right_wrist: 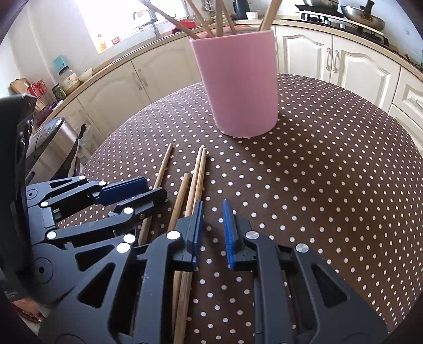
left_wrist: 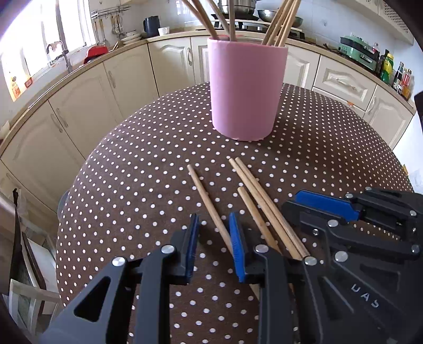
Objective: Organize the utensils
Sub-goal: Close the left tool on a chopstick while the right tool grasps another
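Note:
A pink cylindrical holder (left_wrist: 247, 92) stands on the polka-dot table (left_wrist: 132, 185) with several wooden chopsticks upright in it; it also shows in the right wrist view (right_wrist: 238, 84). Several loose chopsticks lie on the cloth in front of it. My left gripper (left_wrist: 214, 246) is open, its jaws on either side of one chopstick (left_wrist: 208, 201). Three more chopsticks (left_wrist: 261, 203) lie just right of it. My right gripper (right_wrist: 212, 232) is open and empty, just right of those chopsticks (right_wrist: 197, 174). The left gripper also shows in the right wrist view (right_wrist: 127, 193).
Cream kitchen cabinets (left_wrist: 92, 92) and a countertop curve behind the table. A sink tap (left_wrist: 62, 53), kettle (left_wrist: 152, 25) and stove with pans (left_wrist: 251, 10) are on the counter. An appliance (right_wrist: 50, 140) stands left of the table.

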{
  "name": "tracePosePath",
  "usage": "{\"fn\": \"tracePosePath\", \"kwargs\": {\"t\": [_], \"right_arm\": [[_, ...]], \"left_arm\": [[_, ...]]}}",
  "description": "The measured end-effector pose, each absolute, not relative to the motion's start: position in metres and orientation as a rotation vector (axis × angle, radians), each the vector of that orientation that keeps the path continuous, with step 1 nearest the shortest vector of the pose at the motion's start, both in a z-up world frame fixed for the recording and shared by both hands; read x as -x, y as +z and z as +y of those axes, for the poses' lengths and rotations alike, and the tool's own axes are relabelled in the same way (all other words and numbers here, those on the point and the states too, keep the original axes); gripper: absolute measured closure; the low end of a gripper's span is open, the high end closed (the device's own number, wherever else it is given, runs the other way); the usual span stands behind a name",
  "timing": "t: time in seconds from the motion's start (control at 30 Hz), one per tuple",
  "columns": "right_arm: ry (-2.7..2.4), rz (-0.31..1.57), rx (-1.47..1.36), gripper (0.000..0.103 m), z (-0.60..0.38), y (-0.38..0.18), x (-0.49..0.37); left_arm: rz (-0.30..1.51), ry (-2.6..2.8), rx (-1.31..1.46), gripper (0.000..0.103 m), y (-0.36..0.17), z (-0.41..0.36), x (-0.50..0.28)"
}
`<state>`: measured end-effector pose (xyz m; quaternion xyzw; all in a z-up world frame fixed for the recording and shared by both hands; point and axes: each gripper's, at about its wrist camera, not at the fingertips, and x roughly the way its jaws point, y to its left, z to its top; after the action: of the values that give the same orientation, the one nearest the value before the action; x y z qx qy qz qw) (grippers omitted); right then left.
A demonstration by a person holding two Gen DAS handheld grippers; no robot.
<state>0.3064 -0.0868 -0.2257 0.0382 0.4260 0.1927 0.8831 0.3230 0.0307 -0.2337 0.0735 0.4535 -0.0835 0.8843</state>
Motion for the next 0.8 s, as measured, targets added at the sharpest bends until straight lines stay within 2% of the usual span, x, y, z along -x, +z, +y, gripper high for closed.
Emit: {"fn": "tracePosePath", "kwargs": {"t": [0.2, 0.63, 0.8], "right_arm": [[0.401, 0.864, -0.077, 0.087, -0.084, -0.22, -0.307], [0.413, 0.933, -0.014, 0.087, -0.068, -0.217, -0.324], [0.419, 0.948, -0.001, 0.087, -0.065, -0.219, -0.328]], "left_arm": [[0.947, -0.184, -0.141, 0.079, -0.234, 0.044, -0.324], [0.939, -0.181, -0.119, 0.079, -0.236, 0.045, -0.324], [0.935, -0.179, -0.12, 0.082, -0.235, 0.047, -0.325]]}}
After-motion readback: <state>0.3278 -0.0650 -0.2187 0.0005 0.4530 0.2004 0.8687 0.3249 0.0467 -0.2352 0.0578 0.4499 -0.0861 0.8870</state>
